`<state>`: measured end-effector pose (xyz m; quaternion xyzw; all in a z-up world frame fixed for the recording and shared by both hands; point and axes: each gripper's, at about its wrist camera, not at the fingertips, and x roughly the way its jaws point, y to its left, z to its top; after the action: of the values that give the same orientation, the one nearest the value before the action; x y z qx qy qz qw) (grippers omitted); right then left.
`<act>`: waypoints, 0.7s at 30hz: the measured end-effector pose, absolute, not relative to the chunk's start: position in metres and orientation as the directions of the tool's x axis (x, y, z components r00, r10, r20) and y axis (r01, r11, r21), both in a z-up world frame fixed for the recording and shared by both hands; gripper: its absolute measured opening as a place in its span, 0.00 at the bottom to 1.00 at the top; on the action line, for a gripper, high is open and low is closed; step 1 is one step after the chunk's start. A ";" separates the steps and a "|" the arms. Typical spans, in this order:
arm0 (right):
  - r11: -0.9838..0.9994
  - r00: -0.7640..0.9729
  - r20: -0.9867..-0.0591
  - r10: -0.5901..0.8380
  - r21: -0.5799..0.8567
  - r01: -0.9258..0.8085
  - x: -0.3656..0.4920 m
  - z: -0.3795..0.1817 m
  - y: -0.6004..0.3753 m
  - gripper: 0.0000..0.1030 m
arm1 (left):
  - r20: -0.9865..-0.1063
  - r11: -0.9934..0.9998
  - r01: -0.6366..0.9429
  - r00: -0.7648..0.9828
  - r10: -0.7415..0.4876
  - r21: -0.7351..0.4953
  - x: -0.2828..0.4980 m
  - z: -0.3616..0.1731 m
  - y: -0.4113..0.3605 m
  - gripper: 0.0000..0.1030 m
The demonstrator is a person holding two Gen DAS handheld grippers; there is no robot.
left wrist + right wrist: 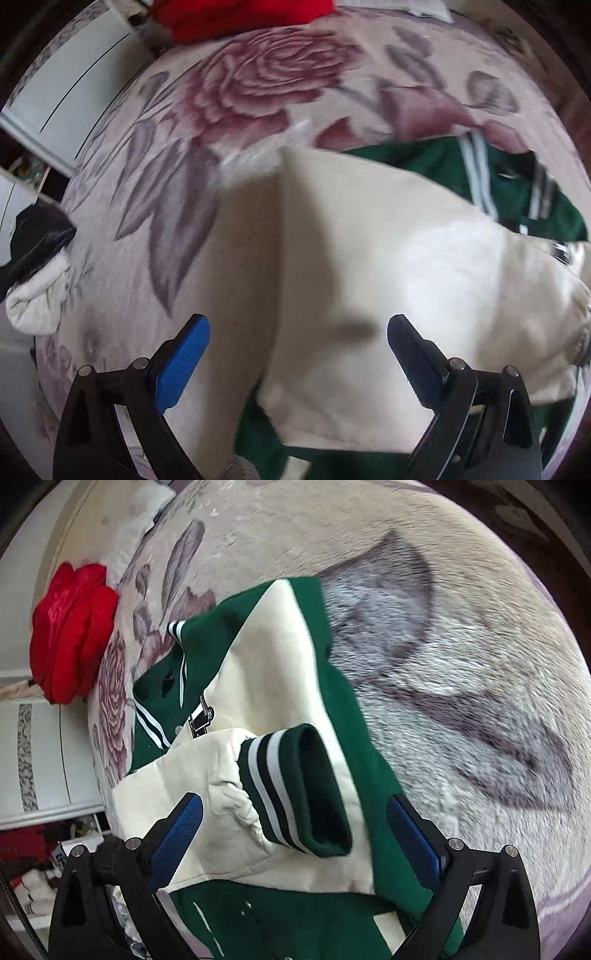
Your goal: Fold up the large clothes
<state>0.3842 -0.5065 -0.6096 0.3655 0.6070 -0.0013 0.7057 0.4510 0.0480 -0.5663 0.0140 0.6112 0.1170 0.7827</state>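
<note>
Cream sleeve [207, 775] w/ its striped green cuff [295, 790] sits closest to the right gripper [295, 830], jaws wide, cuff between them but pads not pressing; left gripper [297, 354] also wide, nothing held, hovering over the other cream sleeve [351, 258] folded across the body. Both belong to a green/cream varsity jacket [343, 738] lying mid-bed, sleeves crossed in, collar end toward the red garment. Risks, as I judge it: sleeves are bulky and only resting there, so a sideways brush from either gripper could flip one back out; cuff is thick, a shallow pinch might slip off; grabbing only the top layer for the next fold would drag the sleeve w/o the body and skew the stack. Plush pile under it prob adds drag, so sliding may bunch the hem. Surface: bed w/ fuzzy rose-print blanket [258, 81]. Around: red padded garment [70, 635] at far edge, black/white sock-like item [37, 273] at bedside, white cabinet [62, 96] beyond.
</note>
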 end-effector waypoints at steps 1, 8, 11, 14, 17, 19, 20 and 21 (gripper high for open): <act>0.757 0.246 -0.861 0.445 0.508 0.411 0.392 -0.612 -0.496 0.75 | -0.958 0.968 -0.203 0.217 0.190 0.146 0.453 -0.578 0.066 0.98; 0.880 0.266 -0.942 0.205 0.296 0.372 0.394 -0.590 -0.466 0.02 | -0.969 0.980 -0.198 0.233 0.082 0.035 0.478 -0.591 0.064 0.98; 0.856 0.260 -0.955 0.144 0.252 0.452 0.392 -0.592 -0.492 0.02 | -0.974 0.992 -0.114 0.212 0.079 0.056 0.495 -0.608 0.048 0.98; 0.845 0.168 -0.968 0.187 0.246 0.474 0.399 -0.617 -0.502 0.03 | -0.983 0.993 -0.116 0.178 0.037 0.016 0.498 -0.631 0.052 1.00; 0.848 0.164 -0.966 0.203 0.256 0.463 0.400 -0.608 -0.503 0.11 | -0.986 0.993 -0.122 0.167 0.026 0.006 0.497 -0.623 0.056 1.00; 0.826 0.166 -0.962 0.218 0.273 0.493 0.386 -0.597 -0.512 0.31 | -0.978 0.992 -0.121 0.201 0.055 0.031 0.490 -0.601 0.057 1.00; 0.807 0.189 -0.956 0.225 0.291 0.513 0.378 -0.590 -0.516 0.34 | -0.971 0.992 -0.119 0.230 0.068 0.041 0.484 -0.586 0.057 1.00; 0.793 0.210 -0.951 0.228 0.307 0.527 0.370 -0.583 -0.520 0.36 | -0.962 0.992 -0.118 0.264 0.067 0.037 0.476 -0.570 0.058 1.00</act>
<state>0.3702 -0.5196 -0.5827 0.3045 0.6198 -0.1042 0.7157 0.4760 0.0577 -0.5701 -0.0211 0.6036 0.0583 0.7948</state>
